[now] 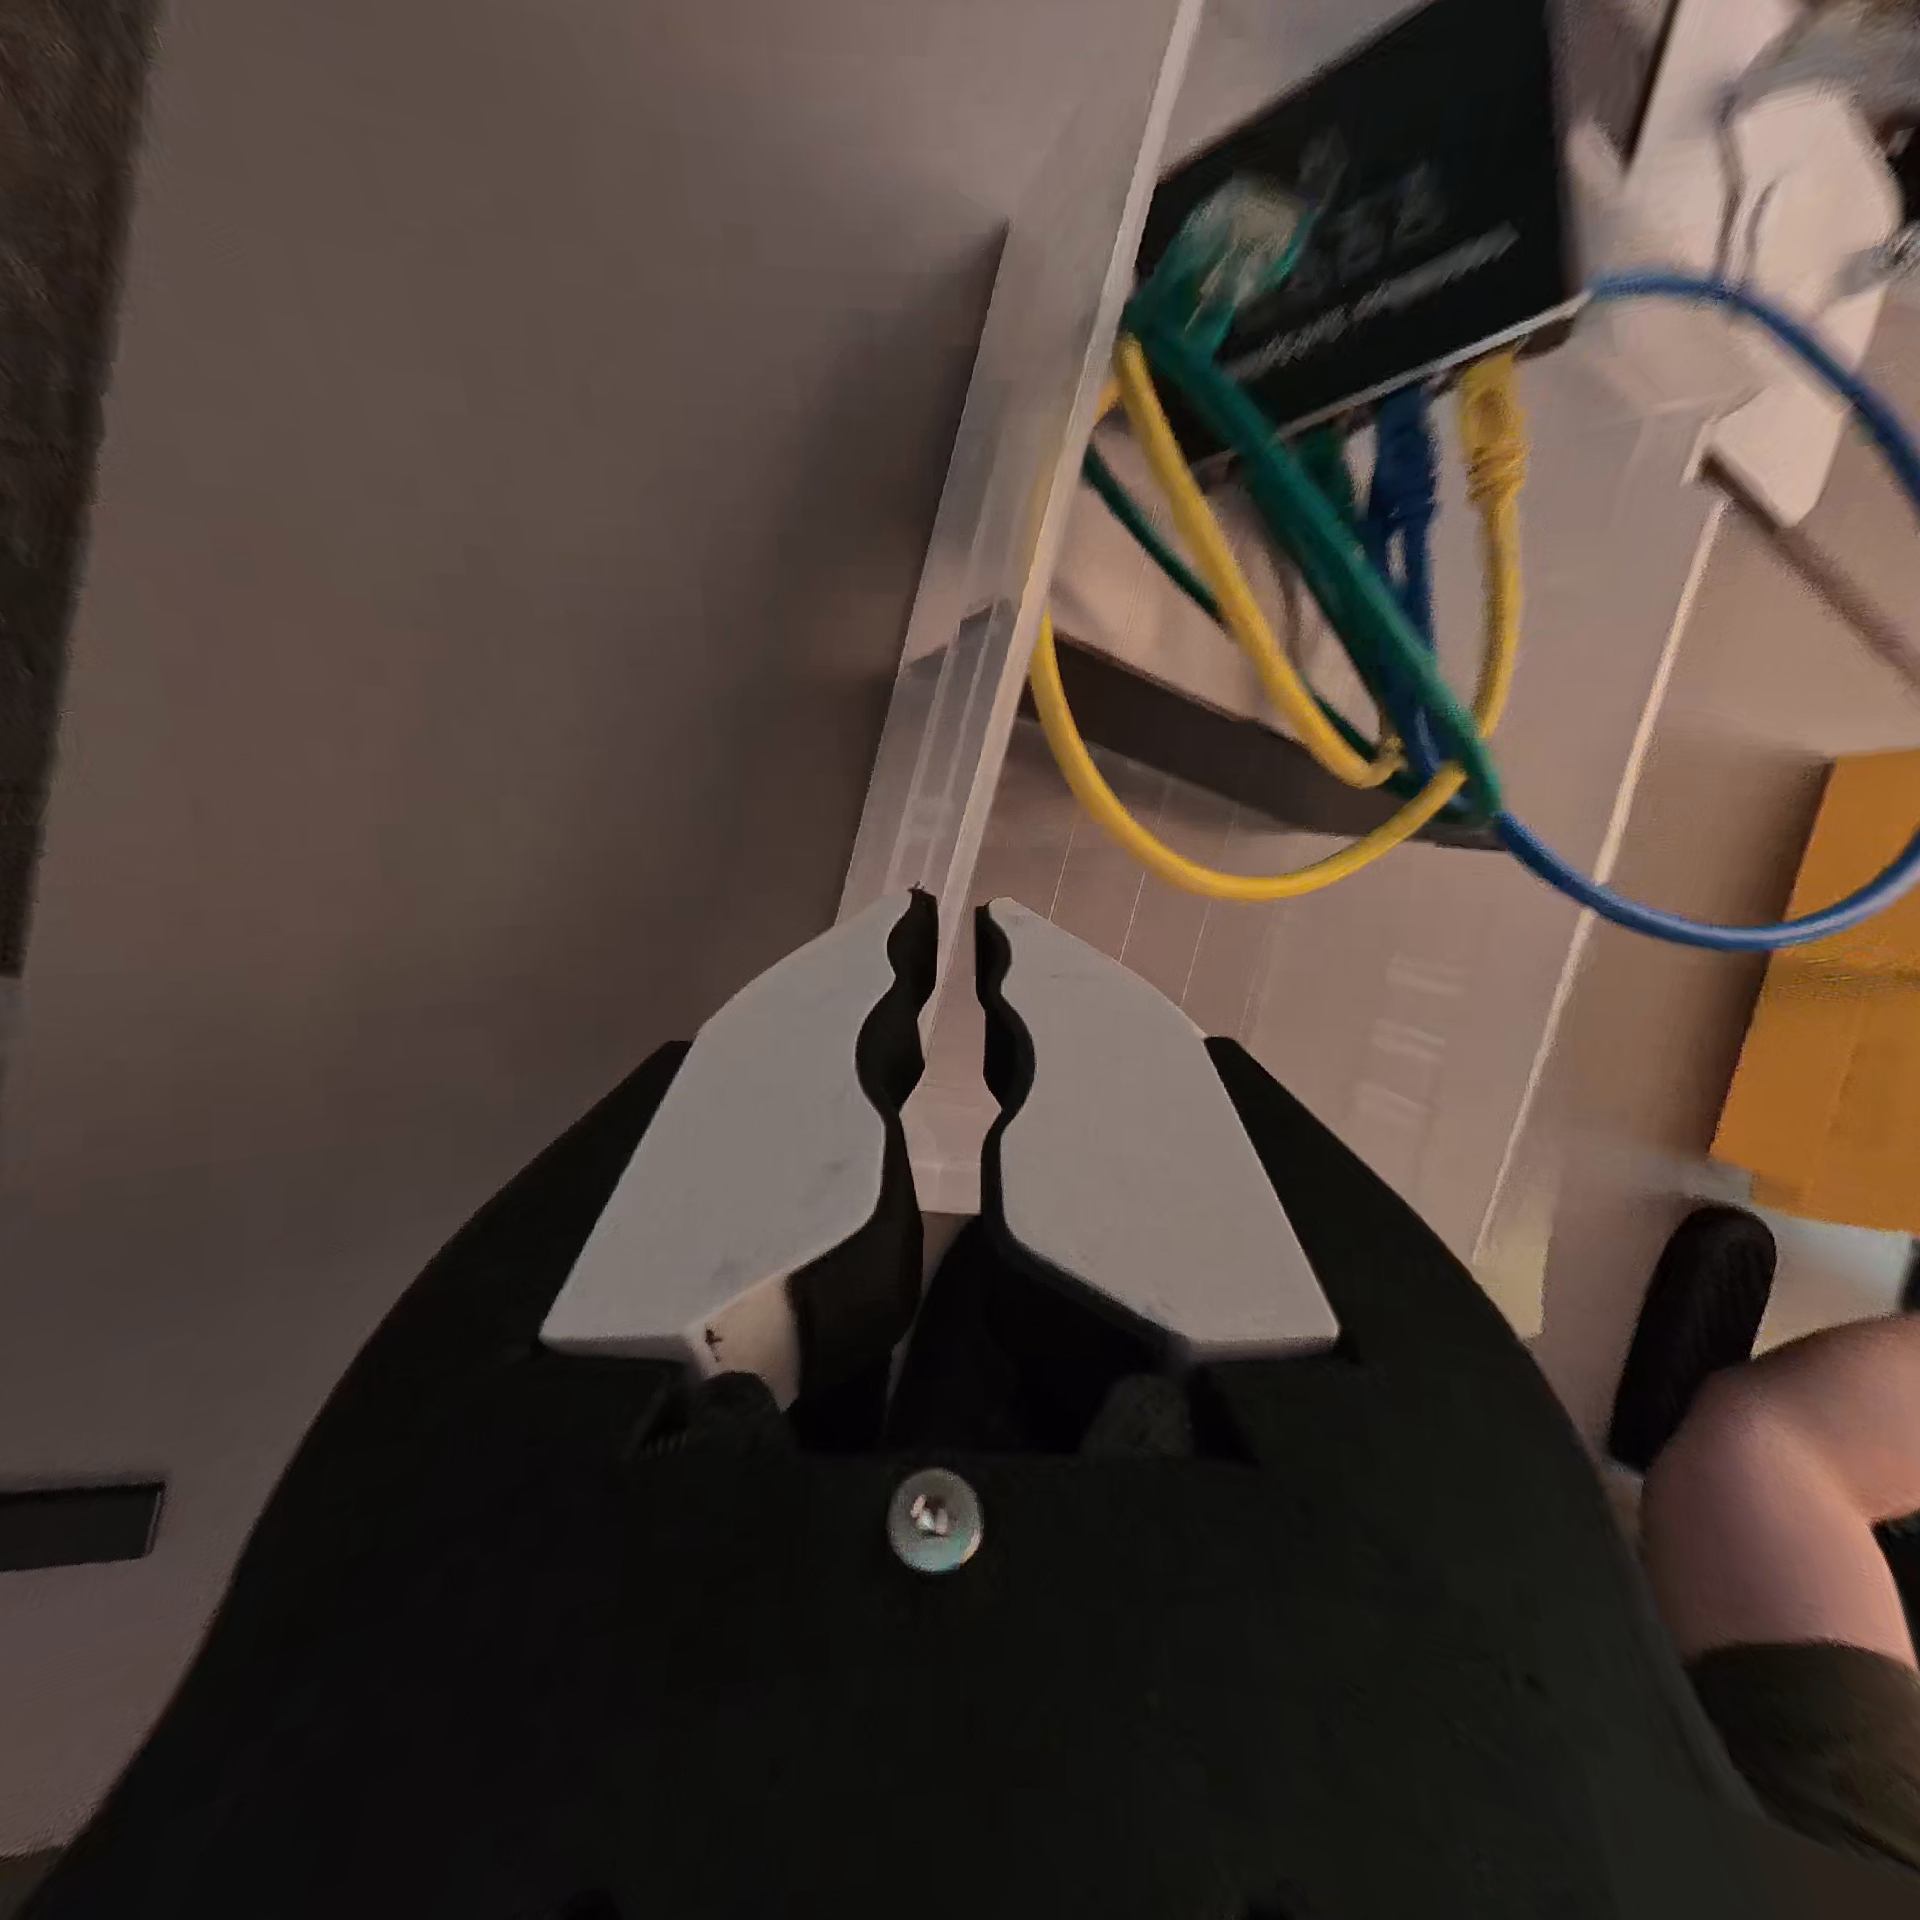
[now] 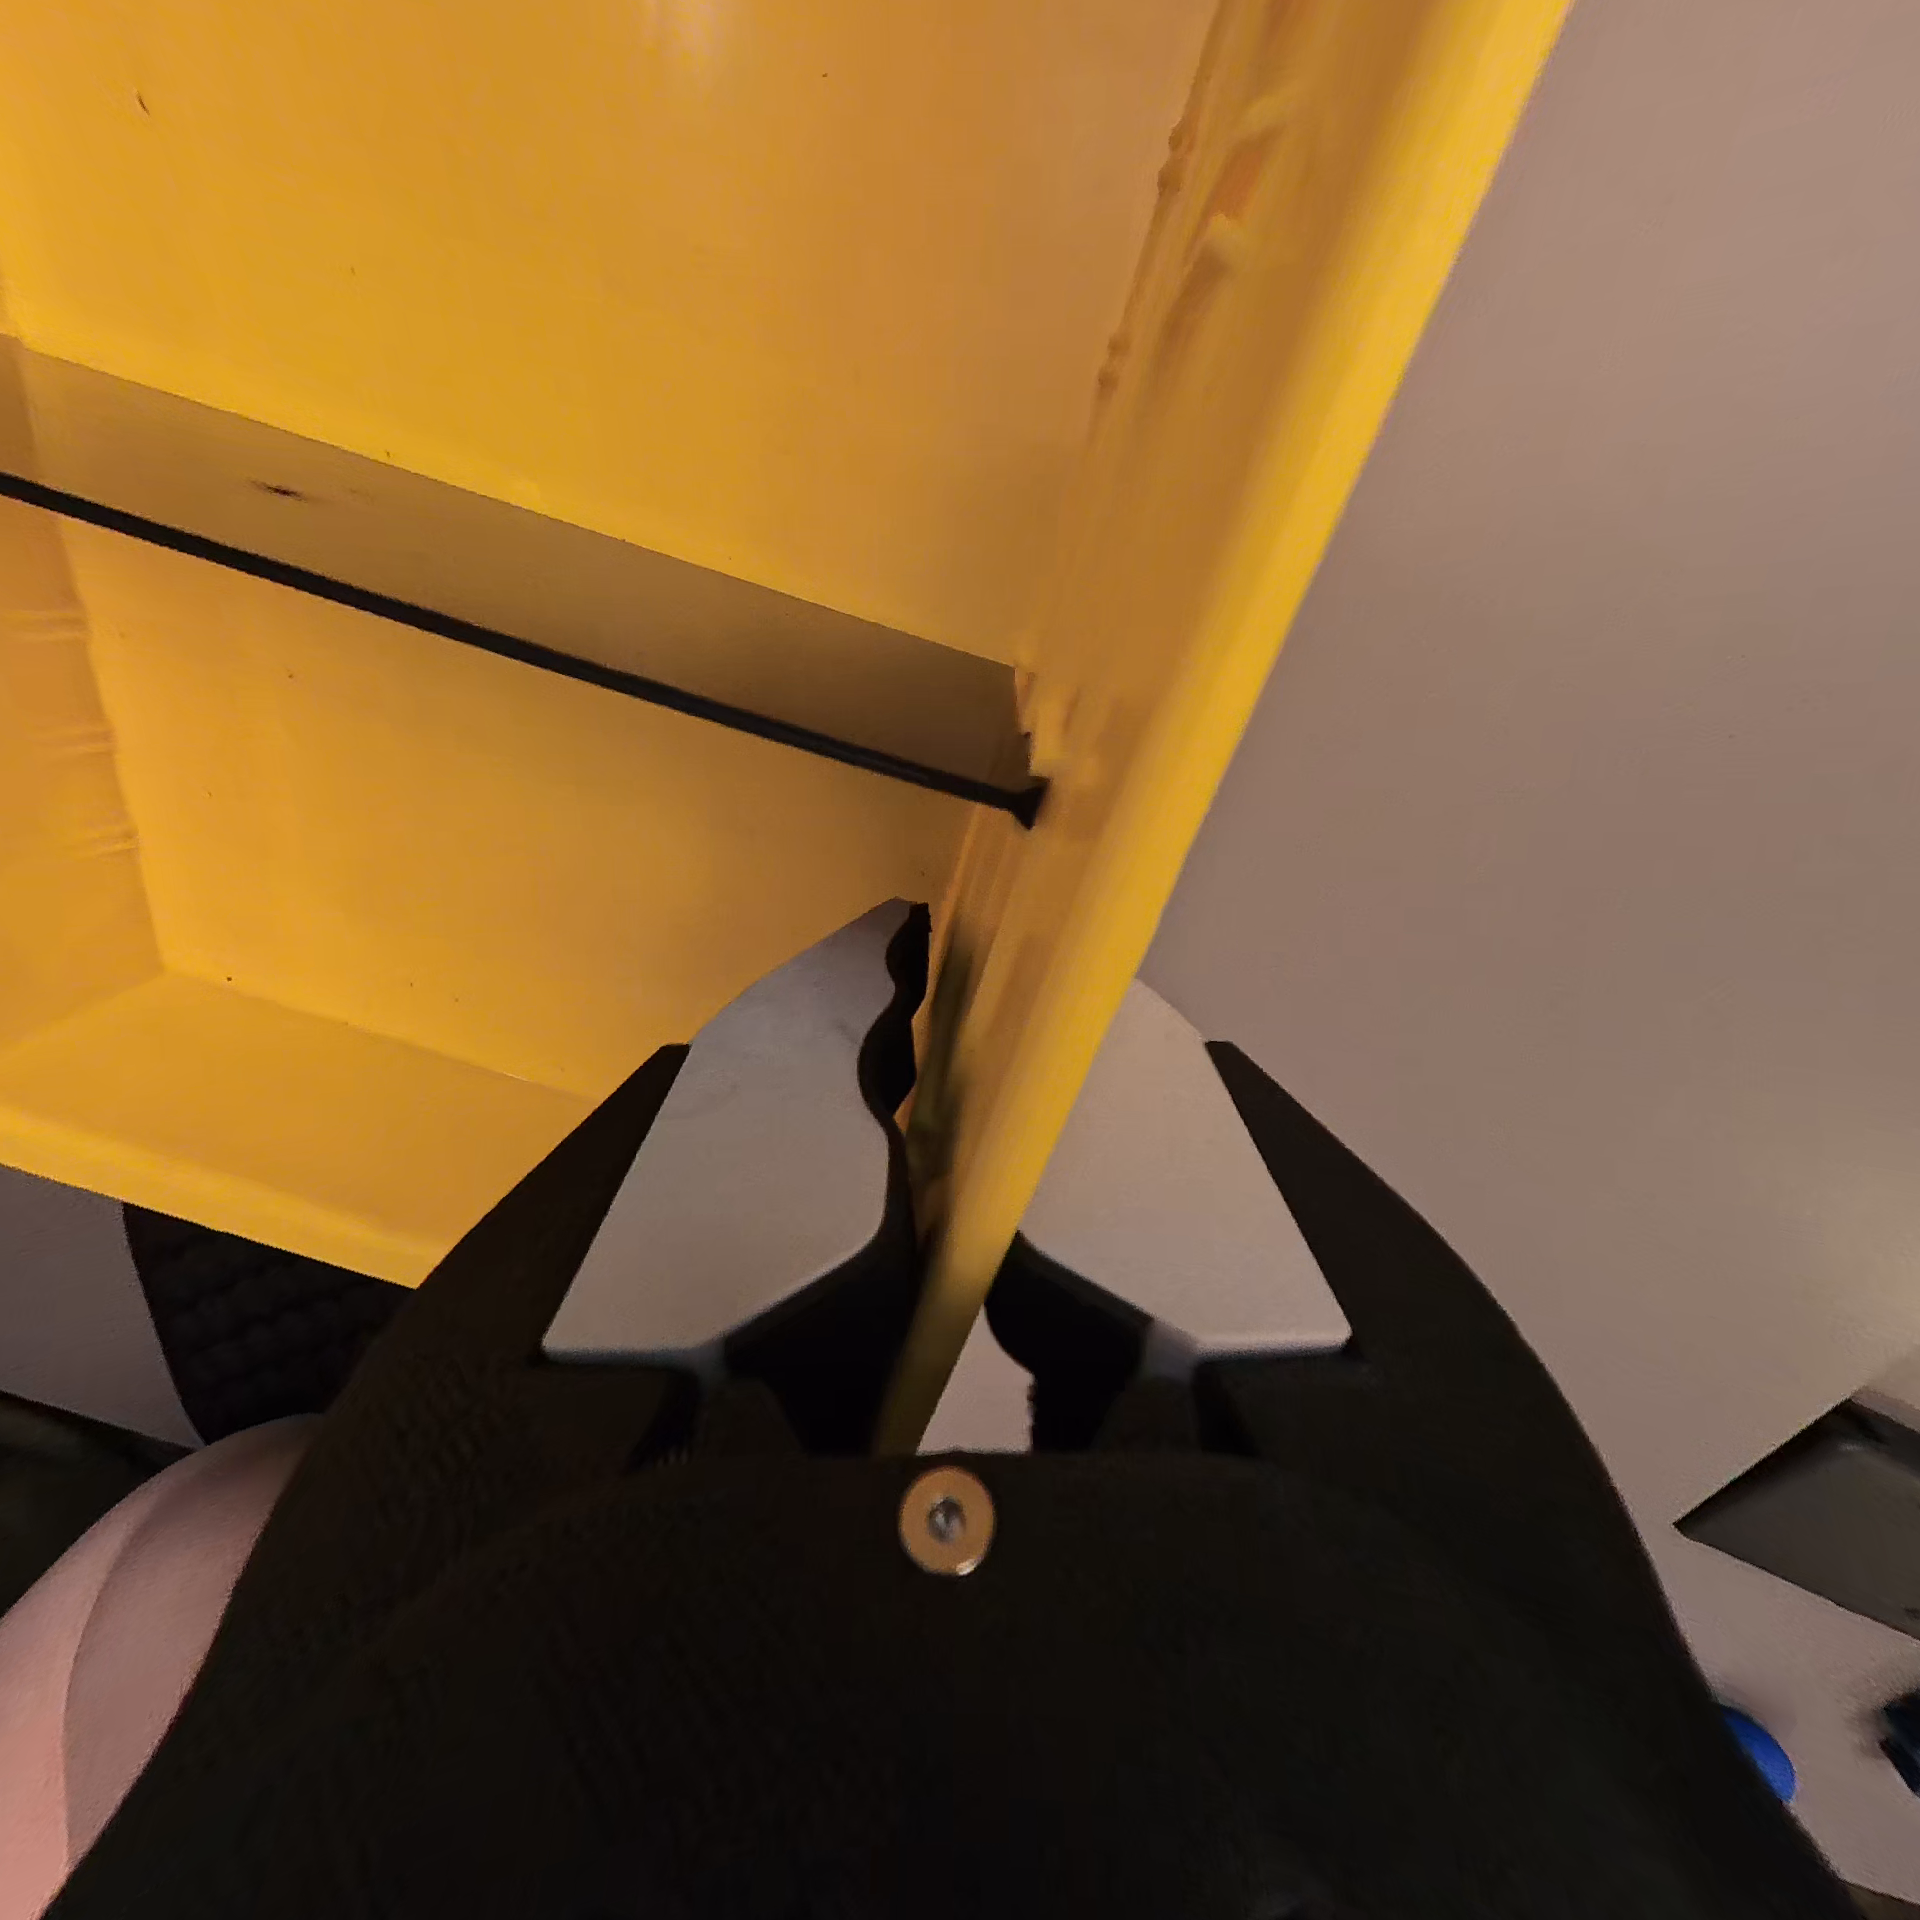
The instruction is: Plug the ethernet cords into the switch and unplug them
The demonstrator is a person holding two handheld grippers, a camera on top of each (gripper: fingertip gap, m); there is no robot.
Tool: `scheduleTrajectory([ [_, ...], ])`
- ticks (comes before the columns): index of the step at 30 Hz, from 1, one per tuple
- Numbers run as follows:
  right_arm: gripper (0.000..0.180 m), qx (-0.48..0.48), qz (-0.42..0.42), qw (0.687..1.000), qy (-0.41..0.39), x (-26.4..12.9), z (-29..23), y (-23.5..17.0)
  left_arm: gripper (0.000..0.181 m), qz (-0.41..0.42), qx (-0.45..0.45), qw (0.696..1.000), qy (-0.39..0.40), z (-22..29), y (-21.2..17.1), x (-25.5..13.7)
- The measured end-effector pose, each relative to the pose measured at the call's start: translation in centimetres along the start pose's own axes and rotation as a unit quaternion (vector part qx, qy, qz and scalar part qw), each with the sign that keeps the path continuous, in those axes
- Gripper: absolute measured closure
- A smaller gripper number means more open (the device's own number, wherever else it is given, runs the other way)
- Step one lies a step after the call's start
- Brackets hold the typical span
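Note:
The black switch (image 1: 1371, 229) sits at the upper right of the left wrist view, blurred. Green (image 1: 1340, 561), blue (image 1: 1403, 488) and yellow (image 1: 1491, 436) ethernet cords are plugged into its front and loop below it. My left gripper (image 1: 956, 920) is far below and left of the switch. It is shut on the edge of an upright clear plastic panel (image 1: 1039, 499) that runs between its fingers. My right gripper (image 2: 961, 935) is shut on the side wall of a yellow box (image 2: 1247, 520). That wall hides its right fingertip. No switch or cords show in the right wrist view.
A thin black rod (image 2: 520, 634) crosses the inside of the yellow box. That box also shows at the right of the left wrist view (image 1: 1829, 987). A person's hand (image 1: 1787, 1455) is at the lower right, near a pale wall (image 1: 520, 520). Some 80 cm of space lies between my two pairs of fingers. About 15 cm separates my left fingertips from the black switch (image 1: 1371, 229).

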State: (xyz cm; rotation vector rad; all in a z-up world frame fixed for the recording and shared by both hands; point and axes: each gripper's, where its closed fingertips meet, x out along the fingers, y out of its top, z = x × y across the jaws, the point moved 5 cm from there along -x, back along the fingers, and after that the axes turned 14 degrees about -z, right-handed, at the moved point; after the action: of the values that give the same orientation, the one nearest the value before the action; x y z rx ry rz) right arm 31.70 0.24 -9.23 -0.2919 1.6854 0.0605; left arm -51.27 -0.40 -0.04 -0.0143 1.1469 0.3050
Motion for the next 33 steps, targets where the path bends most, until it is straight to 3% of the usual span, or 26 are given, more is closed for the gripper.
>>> scheduleTrajectory([
  [3,0.165,0.006,0.015,1.0,-0.01,-0.2,0.1,-0.1,0.17,0.101,0.024,0.994,0.016,1.5,0.6,-3.6],
  [6,0.157,0.017,0.039,0.999,-0.027,-1.4,0.3,-0.3,0.158,0.231,0.091,0.968,0.03,5.1,1.9,-7.1],
  [8,0.153,0.034,0.068,0.995,-0.062,-2.9,0.7,-0.4,0.132,0.314,0.14,0.938,0.05,7.8,3.3,-8.2],
  [10,0.143,0.057,0.102,0.988,-0.104,-4.9,1.0,-0.6,0.094,0.387,0.164,0.904,0.08,10.0,5.2,-8.1],
  [12,0.136,0.071,0.146,0.976,-0.148,-7.3,0.5,-0.5,0.089,0.417,0.186,0.884,0.096,12.0,6.6,-6.2],
  [15,0.13,0.058,0.244,0.938,-0.24,-12.0,-1.1,0.2,0.096,0.38,0.238,0.878,0.164,14.3,8.7,-2.1],
  [17,0.128,0.042,0.351,0.891,-0.286,-16.0,-3.3,0.9,0.1,0.33,0.248,0.874,0.256,14.5,9.6,0.6],
  [20,0.131,-0.027,0.521,0.811,-0.264,-20.9,-8.6,0.8,0.104,0.253,0.245,0.87,0.345,14.2,10.7,4.0],
  [23,0.13,-0.072,0.642,0.718,-0.259,-23.9,-12.8,-0.3,0.095,0.2,0.228,0.885,0.354,13.9,11.3,6.5],
  [26,0.13,-0.078,0.692,0.636,-0.333,-25.2,-14.9,-1.4,0.095,0.163,0.224,0.895,0.351,13.5,11.4,7.7],
  [28,0.135,-0.078,0.686,0.619,-0.375,-25.3,-15.5,-1.5,0.098,0.146,0.222,0.894,0.36,13.2,11.5,8.2],
  [33,0.136,-0.099,0.646,0.664,-0.363,-23.9,-15.8,0.3,0.099,0.085,0.223,0.879,0.414,12.2,11.5,9.9],
])
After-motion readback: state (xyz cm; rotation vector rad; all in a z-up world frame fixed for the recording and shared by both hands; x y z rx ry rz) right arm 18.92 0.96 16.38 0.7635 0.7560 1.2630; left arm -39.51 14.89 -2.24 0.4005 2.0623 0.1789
